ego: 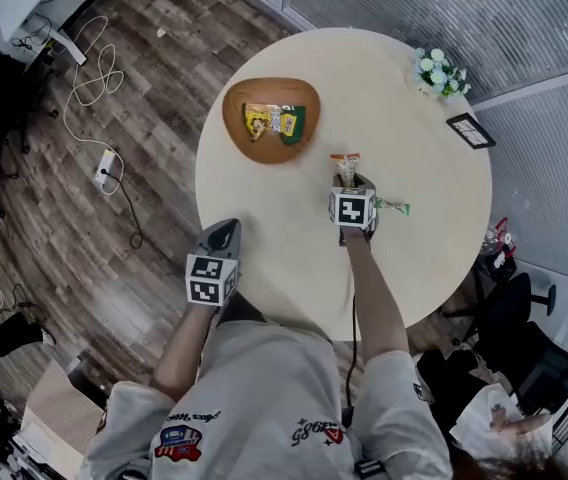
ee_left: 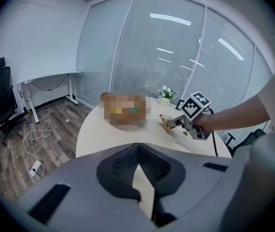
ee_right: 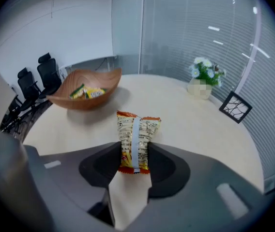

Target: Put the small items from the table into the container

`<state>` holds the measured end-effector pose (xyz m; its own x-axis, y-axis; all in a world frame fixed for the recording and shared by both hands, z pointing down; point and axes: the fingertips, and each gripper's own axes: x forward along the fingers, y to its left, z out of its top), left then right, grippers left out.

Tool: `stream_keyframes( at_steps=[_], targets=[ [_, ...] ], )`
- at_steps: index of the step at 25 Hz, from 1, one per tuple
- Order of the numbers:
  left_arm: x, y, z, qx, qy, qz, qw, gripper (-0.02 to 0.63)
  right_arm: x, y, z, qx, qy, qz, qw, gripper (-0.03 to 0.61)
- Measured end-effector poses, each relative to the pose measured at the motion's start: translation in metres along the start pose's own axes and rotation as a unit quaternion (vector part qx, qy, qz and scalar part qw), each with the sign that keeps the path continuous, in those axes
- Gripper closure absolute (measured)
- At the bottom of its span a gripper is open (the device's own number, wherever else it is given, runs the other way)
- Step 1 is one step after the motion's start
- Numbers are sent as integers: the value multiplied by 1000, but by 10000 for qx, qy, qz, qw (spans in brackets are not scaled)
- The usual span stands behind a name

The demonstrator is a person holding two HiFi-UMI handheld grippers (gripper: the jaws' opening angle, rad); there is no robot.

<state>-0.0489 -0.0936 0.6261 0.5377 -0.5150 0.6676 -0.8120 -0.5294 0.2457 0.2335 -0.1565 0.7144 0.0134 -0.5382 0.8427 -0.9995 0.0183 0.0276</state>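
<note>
Near the middle of the round surface (ego: pixel 294 258), the right hand-held gripper (ee_right: pixel 134 151) had its two pads against the long sides of an orange-and-cream snack packet (ee_right: pixel 136 139), gripping it at its lower half while the upper half stuck out beyond the jaws. The packet looked to be resting on the surface, not lifted. The wooden bowl (ego: pixel 269 90), already holding a few yellow and green packets, sat well apart from it, further across the surface and toward the person's left. A small green packet (ego: pixel 394 207) lay just beside the right gripper on its outer side. The left hand-held gripper (ego: pixel 226 232) hovered at the near edge of the surface with its jaws together and nothing between them.

The step in hand seemed to be the pick of this packet. To do it well, the squeeze would need to be firm enough that the slick wrapper did not slide, yet not so hard that it crushed the contents. A straight lift before carrying would keep the packet from dragging, and the release should come low over the bowl's middle, clear of its raised rim.
</note>
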Motion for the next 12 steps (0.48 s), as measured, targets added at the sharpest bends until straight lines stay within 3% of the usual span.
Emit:
stream_keyframes(
  at_steps=[3,6,9,12],
  targets=[
    [6,-3,5,-1,-43,-65,10000,607,-29,8,49,20,-784,108,9969,426],
    [5,2,7,-20,-75,-61,10000,607,-46,49,103,-261,-1219,650,9901,426],
    [0,7,9,-44,-132,-9,9999,607,-40,99,138,-667,-1194,1184,9835,425],
    [-5,10,8,-41,-191,43,9998,607,-22,135,156,-936,-952,1385,9813,423]
  ],
)
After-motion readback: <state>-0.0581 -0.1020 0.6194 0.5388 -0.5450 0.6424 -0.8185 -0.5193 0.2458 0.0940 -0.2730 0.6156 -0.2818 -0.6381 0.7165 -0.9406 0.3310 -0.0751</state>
